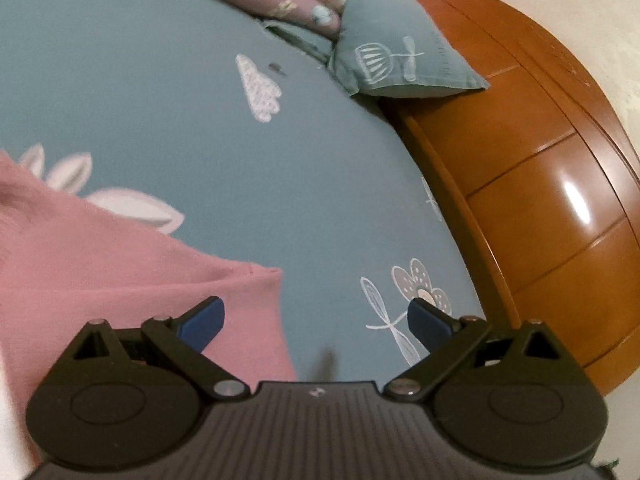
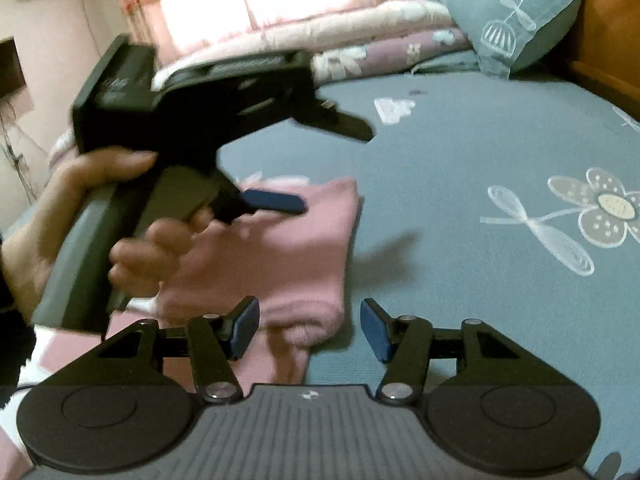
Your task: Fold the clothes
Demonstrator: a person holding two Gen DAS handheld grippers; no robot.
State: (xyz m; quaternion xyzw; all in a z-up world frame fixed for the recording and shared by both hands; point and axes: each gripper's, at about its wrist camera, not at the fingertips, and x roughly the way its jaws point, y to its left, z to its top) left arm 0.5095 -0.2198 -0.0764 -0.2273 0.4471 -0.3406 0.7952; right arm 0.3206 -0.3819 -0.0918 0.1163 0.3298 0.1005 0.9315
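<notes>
Pink garment [image 2: 280, 264] folded, left tool [image 1: 316, 320] tilted downward

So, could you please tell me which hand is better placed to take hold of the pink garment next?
Probably the right. The right gripper sits low with open fingers at the folded edge of the pink garment. The left gripper, also open, hovers above it, half over the bedsheet.

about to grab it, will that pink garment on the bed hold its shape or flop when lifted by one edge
Probably floppy: the pink garment lies in soft rounded folds on the bed sheet. It looks like thick knit, so likely grippy rather than slippery. Lifted by one edge, the folded layers may well fall open.
</notes>
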